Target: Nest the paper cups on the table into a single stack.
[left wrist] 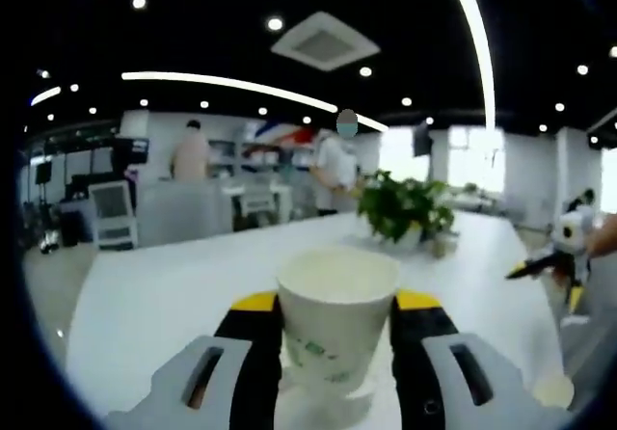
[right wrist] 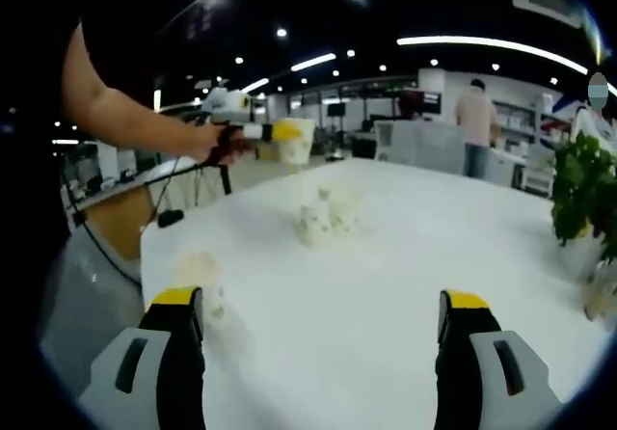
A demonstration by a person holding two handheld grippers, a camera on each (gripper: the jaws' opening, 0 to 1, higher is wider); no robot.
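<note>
Between the yellow-tipped jaws of the left gripper (left wrist: 335,338) sits a white paper cup (left wrist: 336,316), upright, mouth up, pinched on both sides above the white table (left wrist: 174,295). In the right gripper view that same cup is raised in the air at the far left, over the table edge. Two more cups (right wrist: 326,220) stand close together mid-table, another (right wrist: 200,278) near the right gripper (right wrist: 321,338), whose jaws are spread wide with nothing between them. A potted plant (left wrist: 405,210) stands further back
</note>
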